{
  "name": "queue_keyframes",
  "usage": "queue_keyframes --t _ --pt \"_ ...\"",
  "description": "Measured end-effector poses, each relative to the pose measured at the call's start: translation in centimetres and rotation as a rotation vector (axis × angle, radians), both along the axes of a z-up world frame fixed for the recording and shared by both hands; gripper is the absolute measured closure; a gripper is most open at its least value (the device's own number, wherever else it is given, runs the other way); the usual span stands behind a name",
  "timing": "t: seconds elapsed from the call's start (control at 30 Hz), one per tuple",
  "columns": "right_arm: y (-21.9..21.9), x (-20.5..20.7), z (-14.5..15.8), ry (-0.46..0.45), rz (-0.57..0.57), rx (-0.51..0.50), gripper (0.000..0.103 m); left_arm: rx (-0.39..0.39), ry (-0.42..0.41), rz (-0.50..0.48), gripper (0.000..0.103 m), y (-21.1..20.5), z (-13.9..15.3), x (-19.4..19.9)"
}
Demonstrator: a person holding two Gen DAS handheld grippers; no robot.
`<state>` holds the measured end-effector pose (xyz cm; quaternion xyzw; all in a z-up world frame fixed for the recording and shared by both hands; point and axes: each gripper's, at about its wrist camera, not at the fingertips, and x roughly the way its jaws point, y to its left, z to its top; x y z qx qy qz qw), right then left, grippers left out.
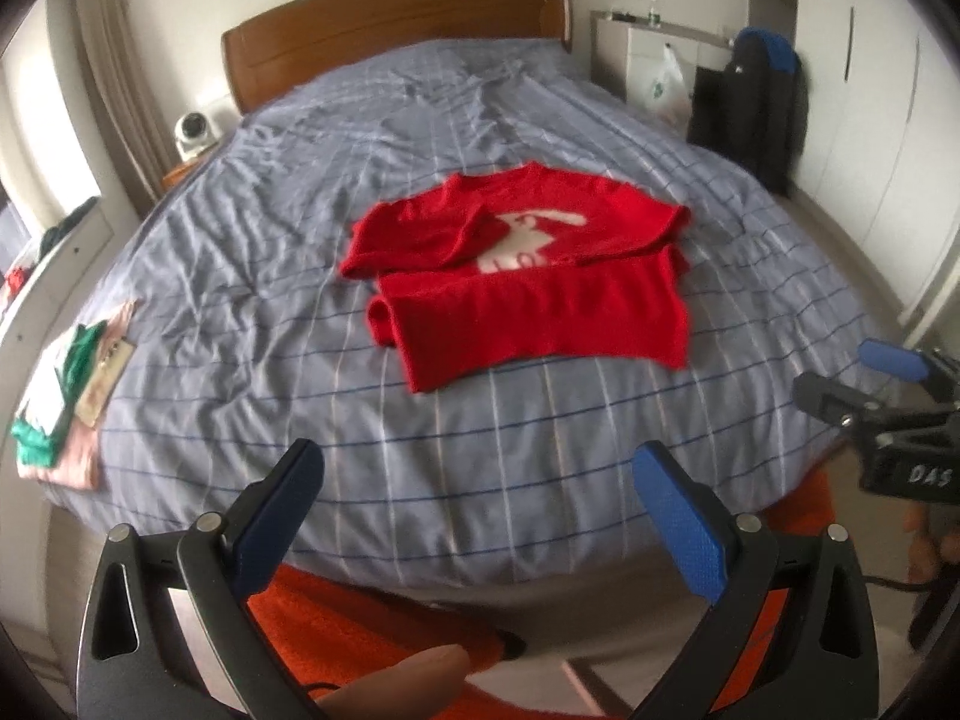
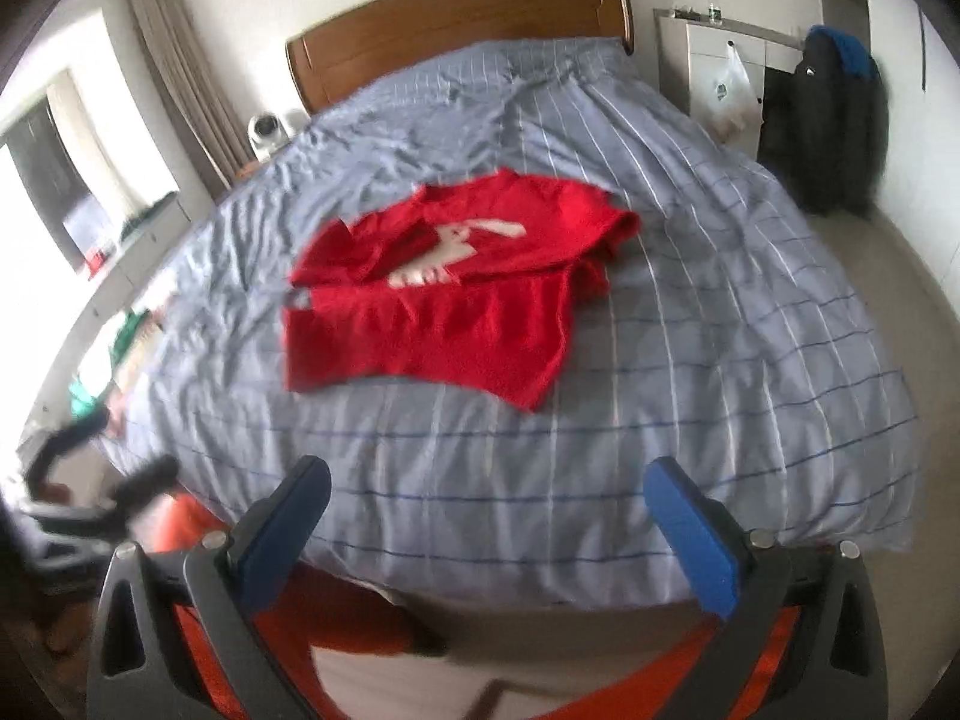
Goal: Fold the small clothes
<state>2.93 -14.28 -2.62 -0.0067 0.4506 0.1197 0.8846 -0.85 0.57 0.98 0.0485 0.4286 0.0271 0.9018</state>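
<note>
Red sweater (image 2: 432, 306) partly folded on checked blue bed (image 2: 690, 312), white motif showing. Right gripper (image 2: 486, 516) above bed's near edge, jaws wide apart, empty. Wooden headboard (image 2: 456, 18) behind.

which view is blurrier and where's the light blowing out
Right wrist view: blurrier, the red sweater smeared and the left gripper a dark streak; window at left overexposed. Left wrist view: sharper on the sweater, soft at the rim; both bend the bed fisheye-round.

Both wrist views from bed (image 1: 480, 480) foot, facing headboard (image 1: 390, 18); shared bedspread.
</note>
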Motion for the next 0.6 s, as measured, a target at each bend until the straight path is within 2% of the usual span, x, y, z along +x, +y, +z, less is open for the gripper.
queue_keyframes --t 0.2,0.3,0.4,0.6 --pt "0.9 -0.6 1.4 -0.084 0.006 -0.087 0.0 -0.075 0.003 0.027 0.0 1.7 -0.9 0.0" --pt "1.4 -0.7 1.7 -0.112 0.0 -0.12 0.0 -0.072 0.008 0.056 0.0 2.4 -1.6 0.1" --pt "1.4 -0.7 1.6 -0.115 -0.006 -0.111 0.0 -0.056 0.01 0.081 0.0 2.9 -1.9 0.4" --pt "1.4 -0.8 0.8 -0.094 -0.001 -0.105 0.0 -0.082 0.001 0.118 0.0 3.9 -2.1 0.5"
